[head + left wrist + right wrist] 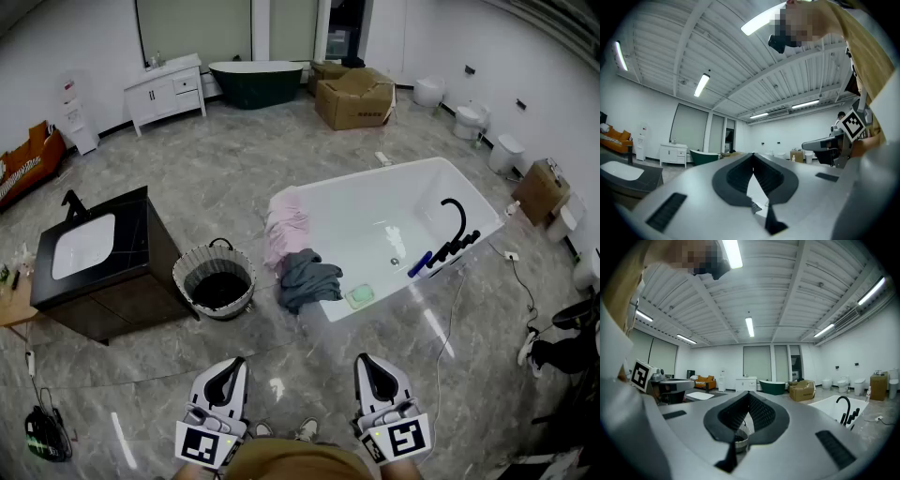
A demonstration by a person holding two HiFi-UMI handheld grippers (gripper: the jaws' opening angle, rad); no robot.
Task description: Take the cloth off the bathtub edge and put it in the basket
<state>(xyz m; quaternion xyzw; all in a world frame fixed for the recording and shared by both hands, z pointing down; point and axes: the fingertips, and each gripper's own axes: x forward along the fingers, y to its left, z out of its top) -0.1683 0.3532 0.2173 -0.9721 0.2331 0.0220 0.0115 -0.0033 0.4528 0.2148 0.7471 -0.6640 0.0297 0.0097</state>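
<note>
Left tongs (753,158): closed tip to tip, nothing between them.
Right tongs (749,397): likewise closed, empty.
Cloths: pink cloth (286,225) and grey cloth (309,279) draped over the bathtub (375,211) edge, well apart from both tongs.
Basket (192,264): on the floor, just beside that edge.

Basket (186,281) stands left of bathtub (375,211), cloth (309,278) draped over bathtub's edge.

Grey cloth (309,279) is covering part of the near rim of the tub (375,176). Shadow is hiding the inside of the basket (202,255). The left edge is cutting off an orange sofa (23,161).
</note>
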